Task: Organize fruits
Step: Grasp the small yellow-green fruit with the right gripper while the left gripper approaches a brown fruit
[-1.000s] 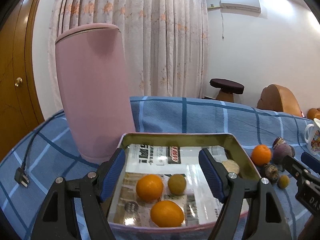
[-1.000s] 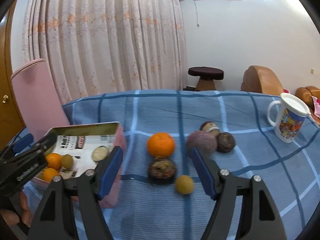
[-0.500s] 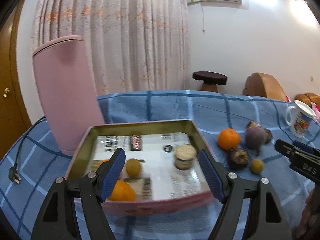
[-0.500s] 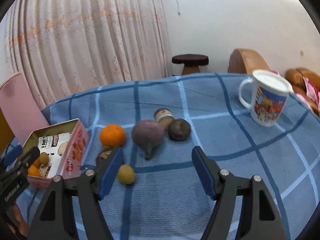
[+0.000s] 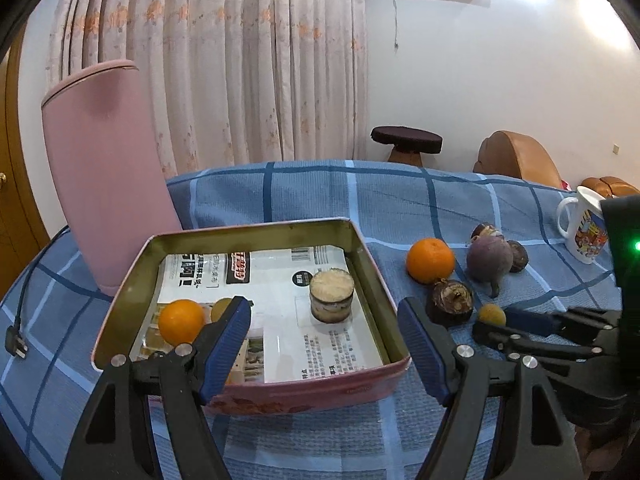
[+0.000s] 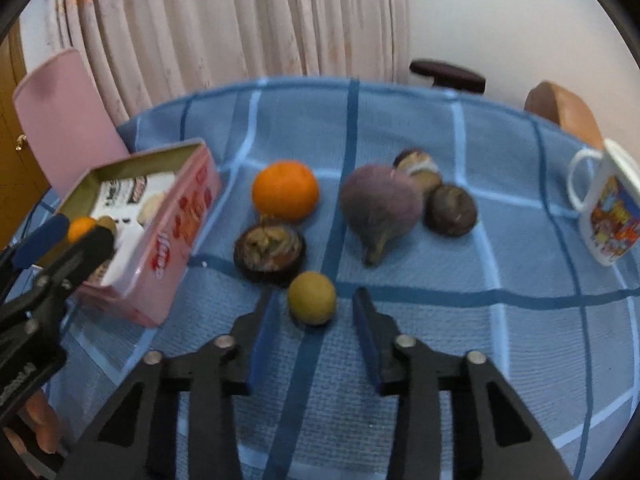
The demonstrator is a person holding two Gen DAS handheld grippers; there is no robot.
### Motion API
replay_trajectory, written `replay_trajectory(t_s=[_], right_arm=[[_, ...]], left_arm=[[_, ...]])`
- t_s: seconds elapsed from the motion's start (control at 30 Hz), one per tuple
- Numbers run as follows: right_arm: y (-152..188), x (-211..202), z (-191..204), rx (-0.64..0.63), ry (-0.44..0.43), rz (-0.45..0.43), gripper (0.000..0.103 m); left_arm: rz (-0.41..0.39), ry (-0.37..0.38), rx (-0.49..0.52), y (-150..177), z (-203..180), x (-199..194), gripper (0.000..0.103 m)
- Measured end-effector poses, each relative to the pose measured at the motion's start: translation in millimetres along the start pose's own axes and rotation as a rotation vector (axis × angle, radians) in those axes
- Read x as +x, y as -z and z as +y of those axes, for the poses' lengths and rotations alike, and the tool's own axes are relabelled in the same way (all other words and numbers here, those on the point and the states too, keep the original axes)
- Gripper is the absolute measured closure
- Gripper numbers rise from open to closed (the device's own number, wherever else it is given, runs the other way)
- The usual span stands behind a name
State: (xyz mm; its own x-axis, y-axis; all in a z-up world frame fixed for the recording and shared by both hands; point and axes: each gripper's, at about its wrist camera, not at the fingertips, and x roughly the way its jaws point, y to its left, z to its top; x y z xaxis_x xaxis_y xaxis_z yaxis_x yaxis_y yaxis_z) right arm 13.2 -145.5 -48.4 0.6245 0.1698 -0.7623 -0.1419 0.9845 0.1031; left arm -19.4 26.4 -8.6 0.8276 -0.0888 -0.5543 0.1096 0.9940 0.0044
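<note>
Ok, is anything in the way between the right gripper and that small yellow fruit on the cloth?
No. The small yellow fruit lies just ahead of the right gripper, whose jaws have just been closing without pinching it yet. The dark round fruit sits behind it, near the tin.

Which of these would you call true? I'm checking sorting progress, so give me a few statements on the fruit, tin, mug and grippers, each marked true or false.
The tin holds an orange fruit. True.
The right gripper has lifted the small yellow fruit. False: it lies on the cloth between the jaws, which have just been closing; the pads are not touching it.
The mug lies tipped over. False: it stands upright.
An orange sits on the cloth outside the tin. True.
The left gripper is open and empty. True.
</note>
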Motion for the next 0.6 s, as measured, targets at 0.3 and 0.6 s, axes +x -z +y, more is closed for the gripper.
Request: replay_trajectory(t_s=[0.3, 0.6], right_arm=[[1, -16, -15, 0.038, 0.019, -0.069, 0.075], [-6, -51, -69, 0.231, 0.194, -0.237, 0.075]], left_arm=[[-0.014, 0.008, 0.014, 0, -18, -2, 0.026], [-0.02, 0.086, 0.095, -9, -72, 6, 0.026]])
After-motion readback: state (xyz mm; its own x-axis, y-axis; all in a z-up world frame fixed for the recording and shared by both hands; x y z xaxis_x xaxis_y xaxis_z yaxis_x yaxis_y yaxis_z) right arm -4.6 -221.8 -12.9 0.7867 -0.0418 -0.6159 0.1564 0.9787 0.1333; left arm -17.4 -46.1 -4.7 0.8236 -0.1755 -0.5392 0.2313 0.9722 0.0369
